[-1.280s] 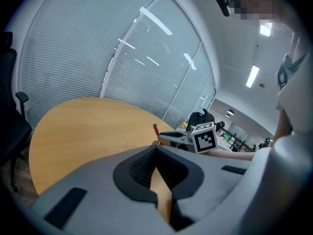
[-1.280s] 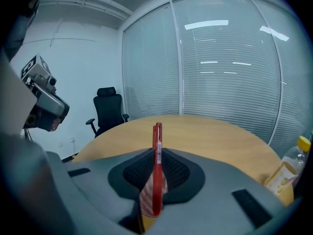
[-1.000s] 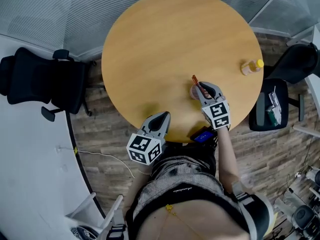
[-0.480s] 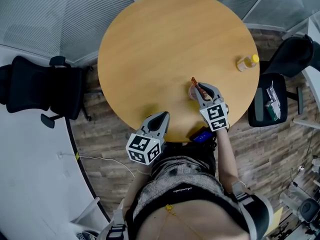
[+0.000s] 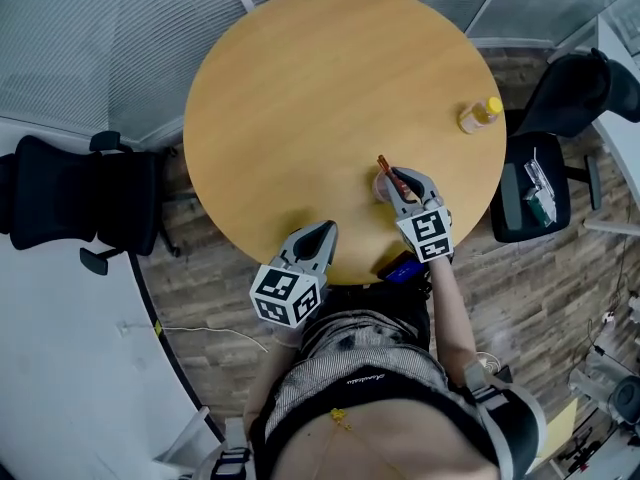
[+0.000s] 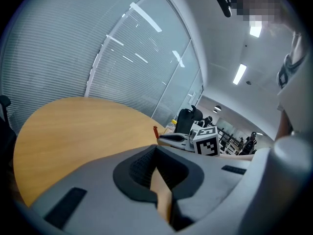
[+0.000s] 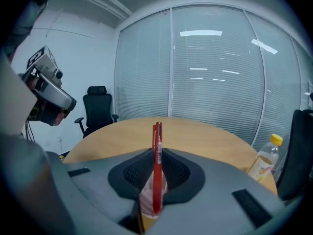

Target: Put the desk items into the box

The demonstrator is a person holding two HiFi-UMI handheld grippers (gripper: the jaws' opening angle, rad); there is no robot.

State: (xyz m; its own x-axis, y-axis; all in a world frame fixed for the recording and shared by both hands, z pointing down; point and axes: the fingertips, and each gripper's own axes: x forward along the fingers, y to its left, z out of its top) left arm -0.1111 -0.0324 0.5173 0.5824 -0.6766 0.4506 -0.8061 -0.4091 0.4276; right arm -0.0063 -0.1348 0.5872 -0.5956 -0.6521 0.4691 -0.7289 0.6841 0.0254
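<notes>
My right gripper (image 5: 398,184) is shut on a red pen (image 5: 386,167) above the near right part of the round wooden table (image 5: 300,98). In the right gripper view the red pen (image 7: 157,155) stands upright between the pads of the right gripper (image 7: 156,163), its tip sticking out past them. A pinkish round thing (image 5: 383,188) lies on the table just under those jaws; I cannot tell what it is. My left gripper (image 5: 322,236) sits at the table's near edge, shut and holding nothing, as the left gripper view (image 6: 157,168) shows. No box is in view.
A bottle with a yellow cap (image 5: 479,115) stands near the table's right edge. A black office chair (image 5: 70,193) is at the left. Another chair (image 5: 540,193), with small items on its seat, is at the right. Glass walls with blinds stand behind the table.
The head view has swung a little, so the table and bottle sit further left in the picture. Both grippers keep their places at the table, the pen still held.
</notes>
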